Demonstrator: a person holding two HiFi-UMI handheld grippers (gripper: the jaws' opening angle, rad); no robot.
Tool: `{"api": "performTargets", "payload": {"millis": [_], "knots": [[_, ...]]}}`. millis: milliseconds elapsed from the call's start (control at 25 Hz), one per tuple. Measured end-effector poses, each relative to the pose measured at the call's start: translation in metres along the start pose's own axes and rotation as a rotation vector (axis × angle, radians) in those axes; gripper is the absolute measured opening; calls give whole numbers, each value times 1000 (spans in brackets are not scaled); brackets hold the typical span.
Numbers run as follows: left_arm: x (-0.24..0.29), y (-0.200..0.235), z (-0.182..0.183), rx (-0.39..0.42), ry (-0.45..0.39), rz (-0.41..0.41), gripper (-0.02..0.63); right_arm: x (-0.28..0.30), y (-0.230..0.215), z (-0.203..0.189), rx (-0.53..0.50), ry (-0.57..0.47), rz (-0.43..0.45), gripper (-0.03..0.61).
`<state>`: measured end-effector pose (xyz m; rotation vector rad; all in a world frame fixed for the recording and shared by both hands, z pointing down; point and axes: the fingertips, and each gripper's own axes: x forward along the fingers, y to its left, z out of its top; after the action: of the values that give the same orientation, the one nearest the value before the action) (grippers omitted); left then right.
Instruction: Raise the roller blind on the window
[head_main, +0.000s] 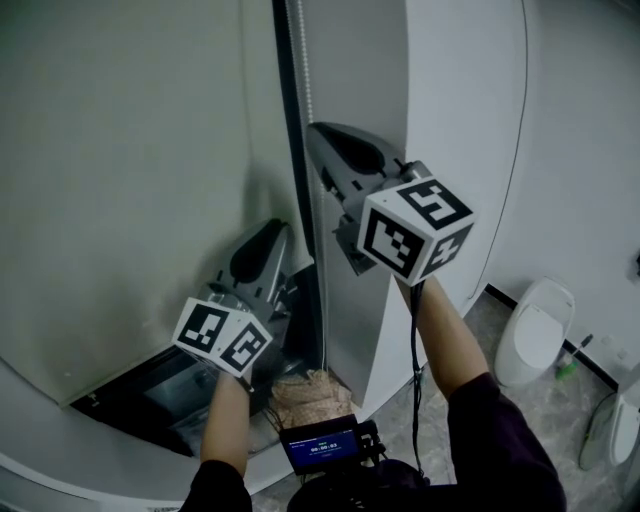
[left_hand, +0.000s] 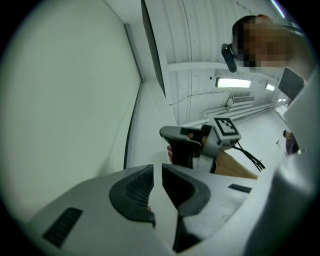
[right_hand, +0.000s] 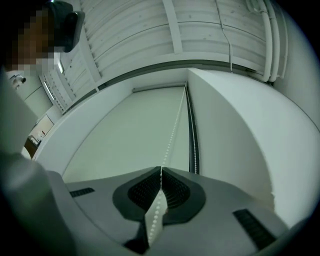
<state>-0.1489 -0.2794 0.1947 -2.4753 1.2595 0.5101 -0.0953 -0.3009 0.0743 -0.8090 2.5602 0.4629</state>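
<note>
The pale roller blind (head_main: 130, 150) hangs over most of the window, and a dark strip of glass (head_main: 150, 385) shows under its bottom edge. Its white bead chain (head_main: 305, 60) runs down the blind's right side. My right gripper (head_main: 318, 135) is the higher one and points up; in the right gripper view it (right_hand: 160, 170) is shut on the bead chain (right_hand: 172, 130), which passes between its pads. Lower and to the left, my left gripper (head_main: 275, 228) has its jaws almost together (left_hand: 157, 167) with only a thin slit, and no chain shows between them.
A white wall pier (head_main: 450, 100) stands just right of the chain. On the floor at right are a white rounded fixture (head_main: 535, 330) and a green-handled tool (head_main: 575, 360). A small lit screen (head_main: 322, 447) and a woven object (head_main: 310, 395) sit near the person's chest.
</note>
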Motion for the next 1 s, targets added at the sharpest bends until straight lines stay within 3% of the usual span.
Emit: {"api": "performTargets", "payload": {"millis": [360, 520, 680, 1000], "knots": [[78, -19, 78, 11, -15, -53, 15, -45, -16, -29, 3, 90, 8, 17], [90, -25, 85, -8, 8, -101, 18, -63, -5, -57, 23, 134, 16, 17], [95, -24, 78, -9, 62, -124, 90, -76, 14, -85, 28, 167, 20, 17], [99, -18, 68, -21, 71, -141, 87, -96, 41, -137, 50, 202, 19, 17]]}}
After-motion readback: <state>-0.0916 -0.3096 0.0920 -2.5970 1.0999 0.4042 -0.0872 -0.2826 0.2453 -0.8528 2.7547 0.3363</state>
